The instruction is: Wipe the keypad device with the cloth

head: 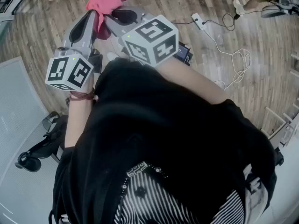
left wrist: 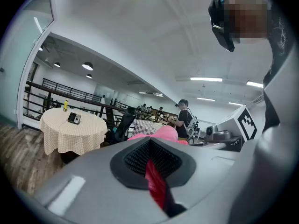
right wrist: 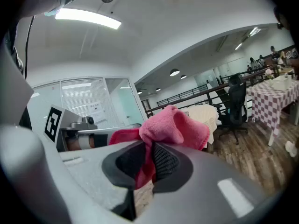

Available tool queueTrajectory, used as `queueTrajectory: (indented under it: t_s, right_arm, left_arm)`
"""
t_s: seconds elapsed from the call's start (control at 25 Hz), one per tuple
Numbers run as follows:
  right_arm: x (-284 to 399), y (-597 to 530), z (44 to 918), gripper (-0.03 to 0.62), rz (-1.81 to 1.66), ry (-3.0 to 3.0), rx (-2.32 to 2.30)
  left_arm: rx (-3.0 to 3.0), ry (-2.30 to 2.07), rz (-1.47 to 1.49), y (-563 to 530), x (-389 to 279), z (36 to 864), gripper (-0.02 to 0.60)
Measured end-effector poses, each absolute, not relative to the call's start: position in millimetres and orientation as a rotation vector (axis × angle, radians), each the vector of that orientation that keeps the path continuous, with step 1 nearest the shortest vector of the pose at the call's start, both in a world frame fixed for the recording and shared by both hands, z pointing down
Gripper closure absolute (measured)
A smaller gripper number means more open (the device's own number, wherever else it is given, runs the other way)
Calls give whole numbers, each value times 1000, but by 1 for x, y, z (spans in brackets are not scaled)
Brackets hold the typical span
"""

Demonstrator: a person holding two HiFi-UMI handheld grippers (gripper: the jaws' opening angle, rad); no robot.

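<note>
Head view, left to right: the left gripper (head: 93, 20) is held out in front of the person's black-clad torso, its jaws closed on one edge of the pink cloth (head: 108, 0). The cloth bunches up above both sets of jaws, clear of the wooden floor (head: 42, 27) below. Just beside it, the right gripper (head: 114, 17) angles in from the right, so that the two grippers meet at the cloth. Farther right, a white power strip (head: 198, 20) and a loose white cable (head: 233, 62) lie on the floor.

Left gripper view: the jaws are pressed together, with a narrow red-pink fold of the cloth pinched between the ribbed dark pads (left wrist: 135, 157). Far off at the left stands a round table (left wrist: 70, 136) under a checked tablecloth. The keypad device (left wrist: 74, 118) sits on its top, well apart from both grippers and from the cloth, with a yellow bottle (left wrist: 66, 105) near it. A person with a backpack (left wrist: 185, 119) stands in the background to the right.

Right gripper view: the jaws are closed on the cloth, which passes down between the pads and puffs out above them. An office chair (right wrist: 235, 101) and a table with a purple check cover (right wrist: 275, 97) stand at the right
</note>
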State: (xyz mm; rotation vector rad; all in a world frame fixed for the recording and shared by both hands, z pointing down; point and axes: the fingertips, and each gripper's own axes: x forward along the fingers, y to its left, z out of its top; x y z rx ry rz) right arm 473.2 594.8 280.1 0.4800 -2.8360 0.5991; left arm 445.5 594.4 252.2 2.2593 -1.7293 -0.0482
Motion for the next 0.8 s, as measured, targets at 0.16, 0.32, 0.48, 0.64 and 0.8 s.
queueTrajectory:
  t_s: [0.16, 0.32, 0.48, 0.64, 0.8]
  right_arm:
    - [472, 595, 278, 548, 594, -2841, 469]
    - [471, 596, 273, 548, 582, -2859, 457]
    - [474, 595, 271, 548, 601, -2869, 424]
    - [475, 595, 271, 548, 605, -2873, 418]
    - [470, 593, 272, 548, 584, -2875, 415]
  left_arm:
    - [2260, -1742, -36, 591, 446, 251, 577]
    - [2275, -1760, -47, 592, 447, 246, 577]
    - [2296, -1774, -22, 590, 452, 243, 575]
    - [2300, -1787, 7, 590, 453, 243, 575]
    - [2303, -1799, 18, 587, 449, 243, 577]
